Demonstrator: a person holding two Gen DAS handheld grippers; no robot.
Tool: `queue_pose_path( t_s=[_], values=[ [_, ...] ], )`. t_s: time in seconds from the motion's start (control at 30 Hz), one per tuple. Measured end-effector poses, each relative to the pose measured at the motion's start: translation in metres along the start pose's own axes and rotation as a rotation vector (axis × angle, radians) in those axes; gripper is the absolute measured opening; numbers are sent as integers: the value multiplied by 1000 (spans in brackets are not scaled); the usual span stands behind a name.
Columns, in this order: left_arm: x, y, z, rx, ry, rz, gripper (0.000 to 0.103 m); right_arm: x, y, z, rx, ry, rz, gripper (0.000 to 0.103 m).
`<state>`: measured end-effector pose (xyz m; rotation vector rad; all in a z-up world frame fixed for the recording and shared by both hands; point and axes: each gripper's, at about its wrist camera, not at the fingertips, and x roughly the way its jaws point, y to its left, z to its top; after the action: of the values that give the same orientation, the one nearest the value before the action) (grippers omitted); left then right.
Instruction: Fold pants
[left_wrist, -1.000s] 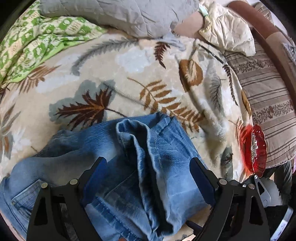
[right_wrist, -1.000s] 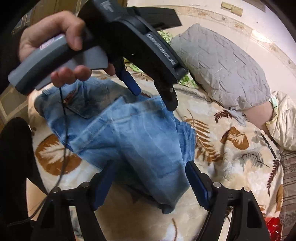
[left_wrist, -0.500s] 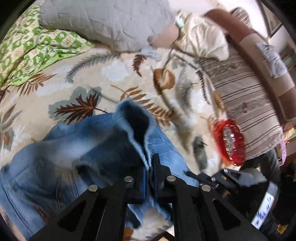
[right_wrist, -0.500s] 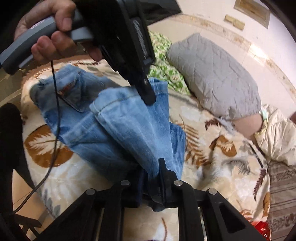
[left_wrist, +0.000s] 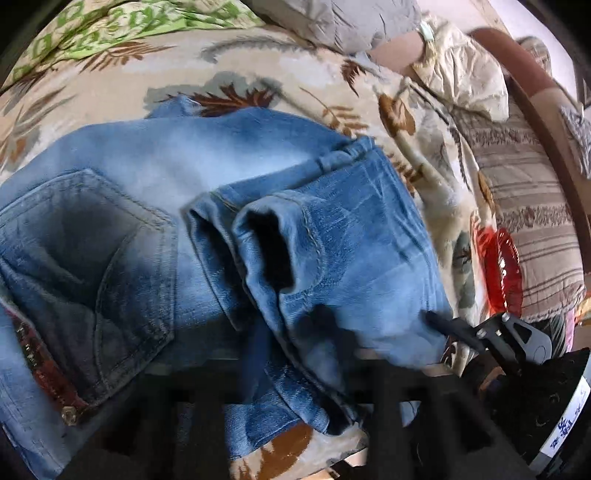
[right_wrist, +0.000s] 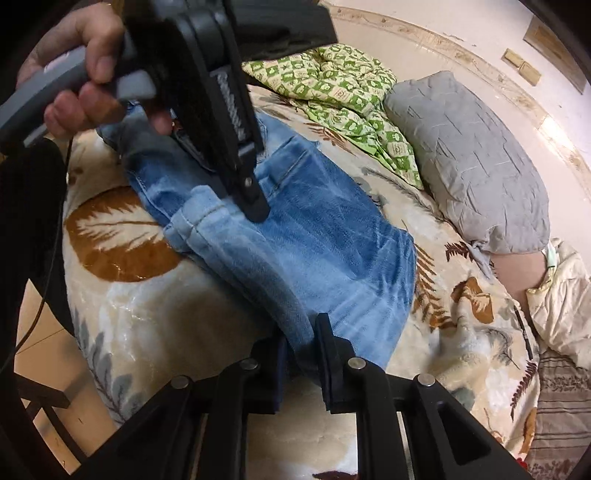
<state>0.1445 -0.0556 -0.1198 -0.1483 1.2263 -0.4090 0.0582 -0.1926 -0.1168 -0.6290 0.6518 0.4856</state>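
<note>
The blue jeans (left_wrist: 229, 177) lie folded on a leaf-patterned blanket (right_wrist: 122, 332), leg hems (left_wrist: 266, 236) laid over the seat beside the back pocket (left_wrist: 85, 251). In the left wrist view my left gripper's fingers are a dark blur low over the denim. The right wrist view shows the left gripper (right_wrist: 225, 177) held by a hand (right_wrist: 85, 74), one fingertip (right_wrist: 256, 208) on the hem. Its jaws are opening and nothing is pinched between them. My right gripper (right_wrist: 301, 363) has the jeans' folded edge (right_wrist: 295, 325) between its pads; its jaws are opening but the denim still fills the gap.
A grey pillow (right_wrist: 472, 158) and a green checked quilt (right_wrist: 351, 81) lie beyond the jeans. A red glass dish (left_wrist: 502, 273) sits at the blanket's right edge by a striped cover (left_wrist: 528, 206). A cream quilted cloth (right_wrist: 561, 302) lies at the right. The bed's edge and floor (right_wrist: 40, 332) are to the left.
Both grippers shut on the jeans and carried the leg ends over the seat. The left jaws have since parted off the hem, and the right jaws have eased slightly wider.
</note>
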Motion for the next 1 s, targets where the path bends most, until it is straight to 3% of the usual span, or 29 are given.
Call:
queue_pose_path(
  t_s=[0.03, 0.07, 0.1, 0.27, 0.37, 0.53, 0.63, 0.77, 1.0],
  values=[
    [-6, 1, -1, -6, -19, -8, 92, -4, -2, 0, 6, 5, -4, 44],
    [-17, 4, -3, -11, -58, -28, 95, -7, -4, -2, 14, 4, 5, 71],
    [-22, 6, -4, -14, -72, -43, 95, -17, -9, -4, 32, -19, 24, 76],
    [-45, 23, -5, -85, -136, -157, 95, -48, -44, -5, 128, -73, 105, 76],
    [-43, 28, -3, -138, -146, -234, 95, -54, -81, 10, 192, -95, 202, 76],
    [-21, 28, -2, -203, -141, -264, 95, -23, -125, 47, 174, -16, 284, 76],
    [-13, 23, -8, -139, -135, -265, 97, 9, -135, 67, 92, 65, 311, 76],
    [-6, 10, -16, -6, -137, -209, 97, 48, -134, 89, -35, 148, 343, 76],
    [0, 8, -23, 61, -164, -198, 97, 106, -118, 116, -244, 223, 420, 76]
  ],
)
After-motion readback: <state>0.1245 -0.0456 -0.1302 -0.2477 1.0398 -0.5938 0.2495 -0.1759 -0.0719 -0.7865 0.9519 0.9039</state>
